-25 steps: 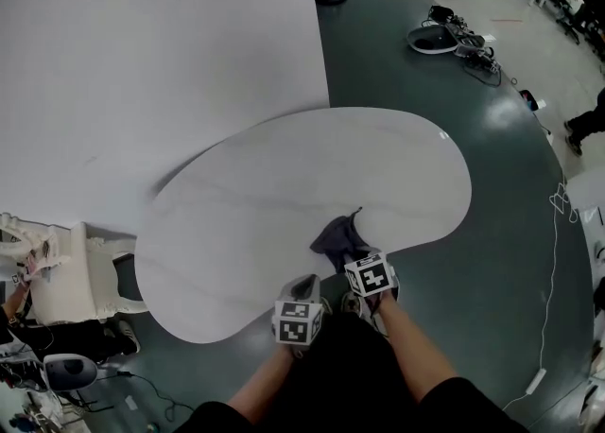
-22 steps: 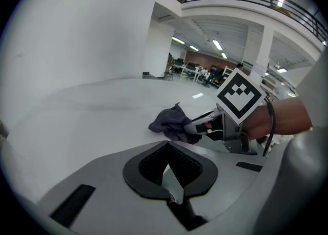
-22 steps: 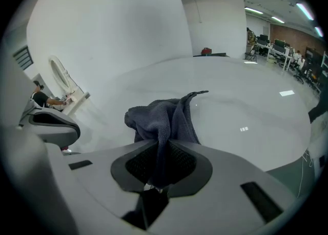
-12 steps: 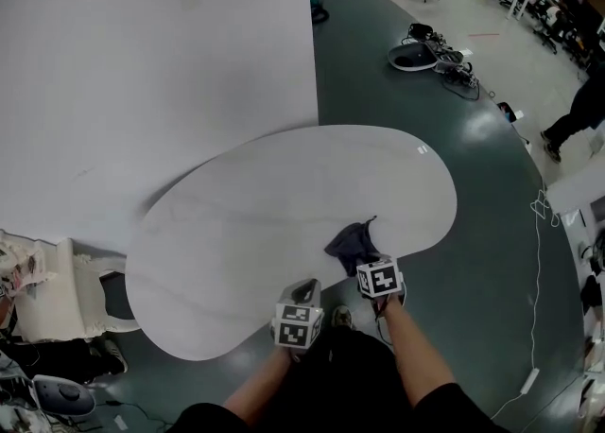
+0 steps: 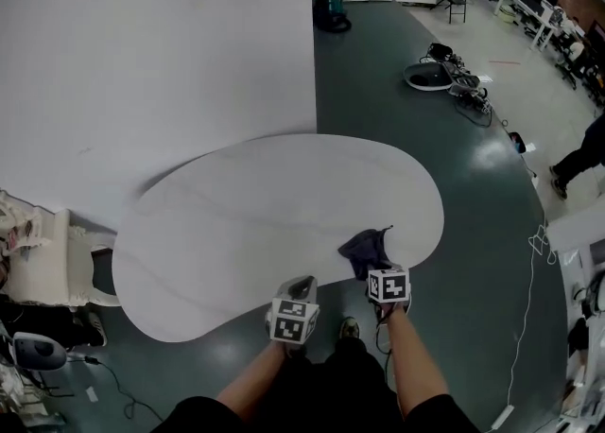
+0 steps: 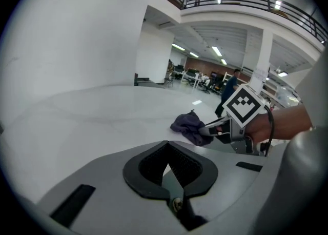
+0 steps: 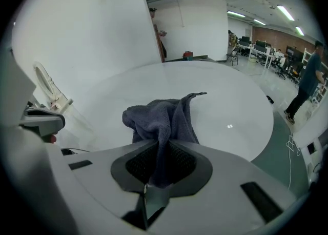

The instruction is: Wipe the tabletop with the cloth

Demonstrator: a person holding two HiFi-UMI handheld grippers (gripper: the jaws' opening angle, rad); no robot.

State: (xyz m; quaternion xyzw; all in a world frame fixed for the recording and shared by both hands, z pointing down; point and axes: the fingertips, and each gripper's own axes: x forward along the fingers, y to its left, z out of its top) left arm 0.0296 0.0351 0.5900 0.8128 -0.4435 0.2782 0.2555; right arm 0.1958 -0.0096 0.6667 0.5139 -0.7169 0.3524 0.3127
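Observation:
A dark grey cloth [image 5: 367, 250] lies bunched on the white kidney-shaped tabletop [image 5: 255, 223], near its front right edge. My right gripper [image 5: 379, 268] is shut on the cloth's near end. In the right gripper view the cloth [image 7: 161, 118] rises from between the jaws of the right gripper [image 7: 160, 170] and spreads onto the table. My left gripper [image 5: 301, 287] is at the table's front edge, left of the cloth and apart from it. In its own view the left gripper [image 6: 168, 170] is shut with nothing in it, and the cloth [image 6: 188, 126] shows ahead to the right.
A large white panel [image 5: 151, 53] stands behind the table. White furniture [image 5: 38, 261] sits at the left. Cables and gear [image 5: 440, 72] lie on the dark green floor at the back right. A person [image 5: 581, 152] walks at the far right.
The right gripper and the cloth have slid a little to the right along the table's front part. The left gripper has stayed shut at the front edge. The head view has shifted.

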